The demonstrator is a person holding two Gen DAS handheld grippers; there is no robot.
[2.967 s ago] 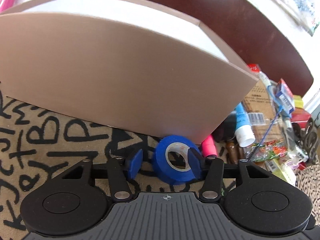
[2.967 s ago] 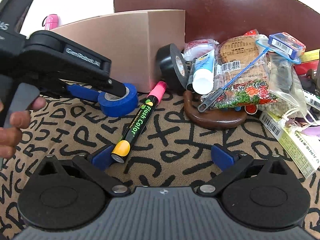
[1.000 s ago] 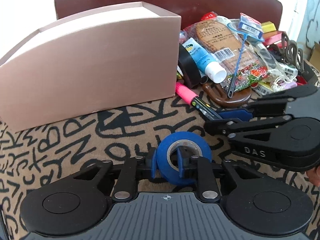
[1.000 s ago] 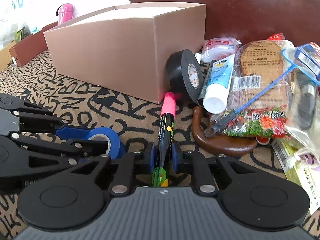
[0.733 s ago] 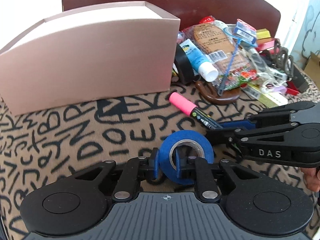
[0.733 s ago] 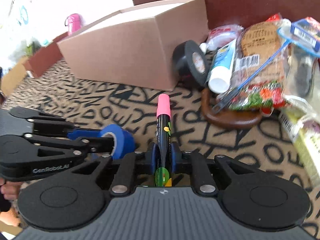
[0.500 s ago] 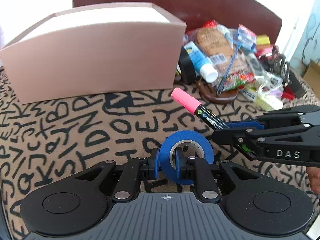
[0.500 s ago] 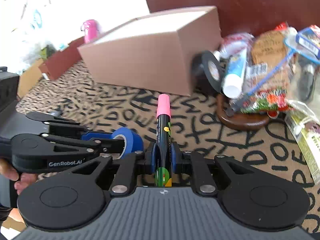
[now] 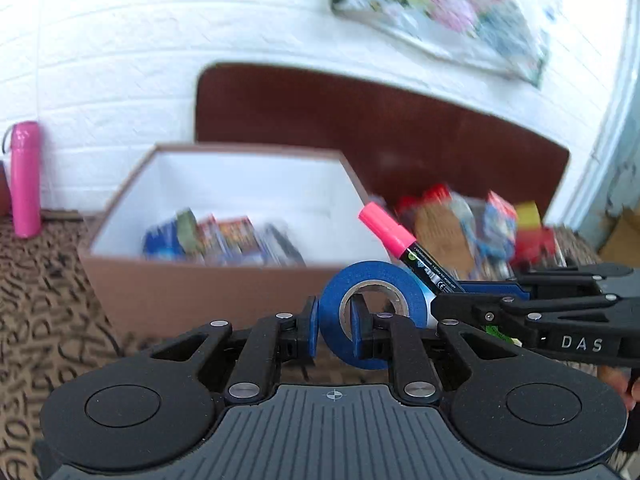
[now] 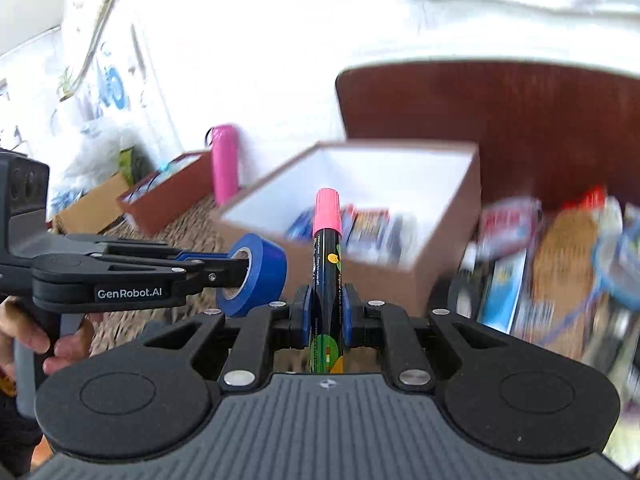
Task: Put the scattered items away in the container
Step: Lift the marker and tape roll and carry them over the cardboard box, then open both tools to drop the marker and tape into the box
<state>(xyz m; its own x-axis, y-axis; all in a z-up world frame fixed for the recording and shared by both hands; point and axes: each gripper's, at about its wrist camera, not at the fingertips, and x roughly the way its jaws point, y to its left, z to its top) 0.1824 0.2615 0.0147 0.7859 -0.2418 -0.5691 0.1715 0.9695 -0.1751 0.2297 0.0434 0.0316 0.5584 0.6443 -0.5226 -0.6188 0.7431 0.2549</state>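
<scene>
One open box [image 9: 192, 280] stands on the patterned surface [image 9: 48, 320] near its far edge, several blurred packets inside. To its right lies one blurred heap of packets [image 10: 560, 272]. Two claws hang side by side before the box's near wall. The left claw [image 9: 335, 326] is clamped on one blue tape roll [image 9: 376, 280], held on edge. The right claw [image 10: 326, 314] is clamped on one pink-capped marker [image 10: 327, 248], long axis pointing toward the box.

Two fisheye cameras, one on each handheld gripper, sit side by side above the patterned cloth [image 9: 48, 280], angled down, both facing the open box [image 9: 200, 280] [image 10: 448, 240] nearby.
</scene>
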